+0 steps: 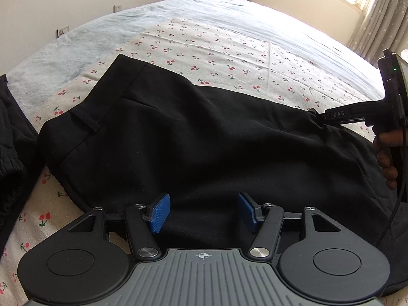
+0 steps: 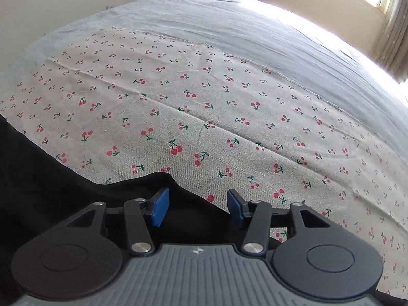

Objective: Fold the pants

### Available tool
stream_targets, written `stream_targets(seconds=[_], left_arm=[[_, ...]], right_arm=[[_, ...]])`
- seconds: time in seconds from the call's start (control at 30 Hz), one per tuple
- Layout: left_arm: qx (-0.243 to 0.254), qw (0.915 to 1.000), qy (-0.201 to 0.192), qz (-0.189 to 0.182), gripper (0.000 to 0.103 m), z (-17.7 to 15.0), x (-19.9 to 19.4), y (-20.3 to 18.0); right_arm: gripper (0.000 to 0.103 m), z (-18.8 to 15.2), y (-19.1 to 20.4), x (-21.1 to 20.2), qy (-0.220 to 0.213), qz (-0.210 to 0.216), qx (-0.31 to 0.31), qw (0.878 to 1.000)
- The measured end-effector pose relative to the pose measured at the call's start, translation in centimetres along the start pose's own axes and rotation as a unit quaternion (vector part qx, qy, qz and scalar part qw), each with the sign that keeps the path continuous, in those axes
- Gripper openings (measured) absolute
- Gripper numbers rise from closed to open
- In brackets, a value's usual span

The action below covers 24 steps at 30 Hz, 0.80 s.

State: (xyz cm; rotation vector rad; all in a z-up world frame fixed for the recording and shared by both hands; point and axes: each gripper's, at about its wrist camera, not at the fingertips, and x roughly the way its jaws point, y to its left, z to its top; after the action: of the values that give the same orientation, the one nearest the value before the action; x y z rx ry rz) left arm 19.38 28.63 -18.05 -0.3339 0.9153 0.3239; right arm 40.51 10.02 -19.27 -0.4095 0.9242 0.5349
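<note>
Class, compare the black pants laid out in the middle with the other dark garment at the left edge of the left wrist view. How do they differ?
The black pants lie spread fairly flat across the cherry-print cloth; the dark garment looks bunched. The pants show a plain waistband with a belt loop; the garment shows a gathered, ribbed edge. The pants are mostly in frame, the garment largely cut off. Both are dark.

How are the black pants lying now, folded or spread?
Folded lengthwise: black pants lie along the cherry-print cloth, waistband at one end.
</note>
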Motion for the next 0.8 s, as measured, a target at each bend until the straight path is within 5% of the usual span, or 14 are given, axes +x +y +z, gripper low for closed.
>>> stream_targets(seconds=[0.07, 0.37, 0.6, 0.7, 0.8], left_arm=[[0.001, 1.0000, 0.001, 0.001, 0.059, 0.0, 0.1, -0.1], [0.006, 1.0000, 0.000, 0.007, 0.060, -0.1, 0.0, -0.1], [0.009, 0.9999, -0.001, 0.010, 0.060, 0.0, 0.1, -0.2], [0.008, 0.9999, -0.004, 0.011, 0.060, 0.1, -0.1, -0.3], [0.021, 0.9995, -0.018, 0.017, 0.059, 0.0, -0.8, -1.1]], right_arm=[[0.000, -0.7, 0.5, 0.1, -0.017, 0.014, 0.002, 1.000], [0.000, 0.2, 0.8, -1.0, -0.062, -0.015, 0.016, 0.998], [0.000, -0.5, 3.5, 1.0, -0.057, -0.119, -0.032, 0.991], [0.000, -1.5, 3.5, -1.4, -0.070, -0.096, -0.019, 0.993], [0.014, -4.7, 4.3, -4.9, -0.078, -0.101, -0.045, 0.991]])
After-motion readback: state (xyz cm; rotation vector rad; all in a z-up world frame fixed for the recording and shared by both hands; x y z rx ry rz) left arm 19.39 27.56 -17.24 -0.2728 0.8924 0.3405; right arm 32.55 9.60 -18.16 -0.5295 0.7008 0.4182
